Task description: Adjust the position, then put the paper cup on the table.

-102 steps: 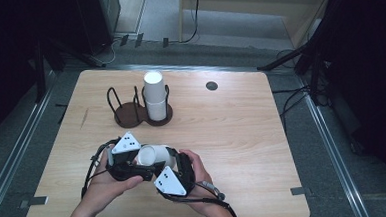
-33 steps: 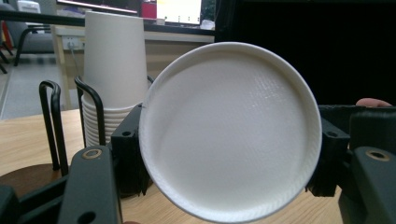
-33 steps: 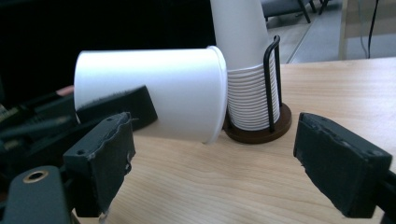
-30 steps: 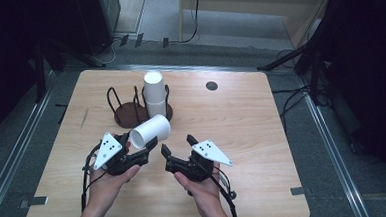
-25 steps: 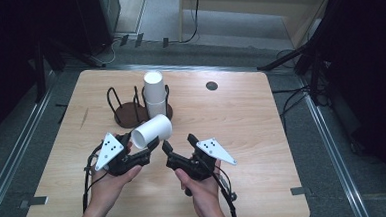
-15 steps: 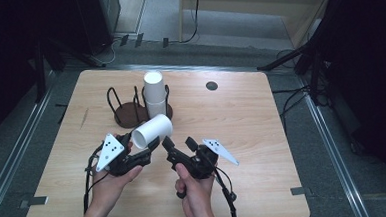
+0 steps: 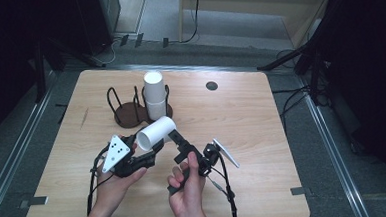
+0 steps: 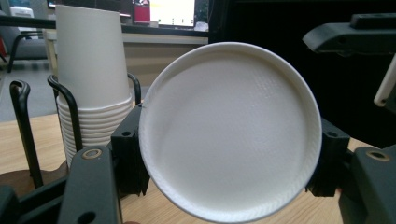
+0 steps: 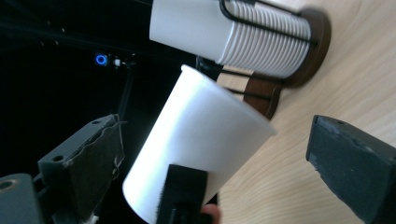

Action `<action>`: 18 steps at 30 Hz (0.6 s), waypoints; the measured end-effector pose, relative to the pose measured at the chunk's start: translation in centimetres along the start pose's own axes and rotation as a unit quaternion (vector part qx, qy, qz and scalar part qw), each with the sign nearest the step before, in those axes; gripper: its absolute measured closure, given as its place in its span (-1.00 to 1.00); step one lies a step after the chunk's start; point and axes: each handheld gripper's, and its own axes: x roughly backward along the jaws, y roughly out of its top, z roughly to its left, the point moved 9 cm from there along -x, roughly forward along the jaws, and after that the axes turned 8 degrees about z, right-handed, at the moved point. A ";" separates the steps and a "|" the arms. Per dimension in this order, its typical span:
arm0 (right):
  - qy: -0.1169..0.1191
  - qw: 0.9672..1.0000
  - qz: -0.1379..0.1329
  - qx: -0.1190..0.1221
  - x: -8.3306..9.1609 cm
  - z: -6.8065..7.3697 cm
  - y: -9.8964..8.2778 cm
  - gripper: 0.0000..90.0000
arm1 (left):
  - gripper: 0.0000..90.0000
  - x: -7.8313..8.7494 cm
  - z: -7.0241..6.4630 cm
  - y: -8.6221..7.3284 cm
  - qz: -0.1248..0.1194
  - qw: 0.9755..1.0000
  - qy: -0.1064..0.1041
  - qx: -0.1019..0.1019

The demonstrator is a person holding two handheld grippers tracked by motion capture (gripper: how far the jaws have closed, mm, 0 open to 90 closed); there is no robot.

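A white paper cup (image 7: 154,132) lies on its side above the table, and my left gripper (image 7: 152,143) is shut on it. In the left gripper view the cup's round base (image 8: 229,130) faces the camera, pinched between the left gripper's (image 8: 229,157) two jaws. My right gripper (image 7: 179,147) sits just right of the cup, pointing at it. Its jaws have just been opening. In the right gripper view the cup (image 9: 201,135) lies between the wide jaws of the right gripper (image 9: 224,158), and neither pad touches it.
A stack of white cups (image 7: 154,93) stands in a double wire holder (image 7: 129,113) at the back of the wooden table (image 7: 262,135); the holder's left ring is empty. The stack (image 8: 91,84) stands close behind the held cup. A dark round hole (image 7: 211,85) marks the far tabletop.
The right hand has rolled, turning its plate on edge, and edged left towards the cup; its jaws stand wider. The left gripper keeps the cup where it was.
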 end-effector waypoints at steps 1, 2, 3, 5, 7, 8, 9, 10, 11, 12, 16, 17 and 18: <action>0.002 1.000 0.004 -0.012 -0.1 0.0 -0.1 -0.93 | -0.28 0.0 -0.1 0.0 -0.001 1.000 -0.001 -0.001; 0.004 1.000 0.005 -0.024 -0.3 0.0 -0.2 -0.93 | -0.28 0.0 -0.1 0.0 -0.001 1.000 -0.001 -0.001; 0.003 0.999 0.007 -0.036 -0.4 0.0 -0.3 -0.93 | -0.28 -0.2 -0.3 0.0 -0.001 1.000 -0.003 -0.002; 0.008 0.998 0.009 -0.055 -0.6 0.0 -0.5 -0.93 | -0.28 -0.2 -0.4 0.0 -0.001 1.000 -0.003 -0.005; 0.008 0.997 0.010 -0.070 -0.8 -0.1 -0.5 -0.93 | -0.28 -0.3 -0.6 -0.1 -0.001 1.000 -0.006 -0.010; 0.009 0.997 0.012 -0.080 -1.0 -0.1 -0.5 -0.93 | -0.28 -0.4 -0.7 -0.1 -0.002 1.000 -0.006 -0.010; 0.009 0.996 0.014 -0.086 -1.2 -0.2 -0.6 -0.93 | -0.28 -0.4 -0.8 -0.1 -0.001 1.000 -0.007 -0.010; 0.011 0.995 0.016 -0.095 -1.3 -0.2 -0.6 -0.93 | -0.28 -0.4 -0.8 -0.1 -0.001 1.000 -0.008 -0.011; 0.014 0.995 0.017 -0.099 -1.5 -0.3 -0.5 -0.93 | -0.28 -0.4 -0.8 -0.1 -0.001 1.000 -0.008 -0.011; 0.017 0.994 0.015 -0.105 -1.6 -0.3 -0.4 -0.93 | -0.28 -0.4 -0.8 -0.1 -0.001 1.000 -0.007 -0.011; 0.029 0.991 0.020 -0.128 -2.3 -0.5 0.0 -0.94 | -0.28 -0.3 -1.0 -0.1 -0.004 1.000 -0.008 -0.013; 0.030 0.991 0.020 -0.131 -2.6 -0.6 0.1 -0.94 | -0.28 -0.3 -1.0 0.0 -0.004 1.000 -0.008 -0.014; 0.030 0.990 0.026 -0.132 -2.8 -0.7 0.0 -0.94 | -0.28 -0.3 -1.0 0.0 -0.005 1.000 -0.008 -0.014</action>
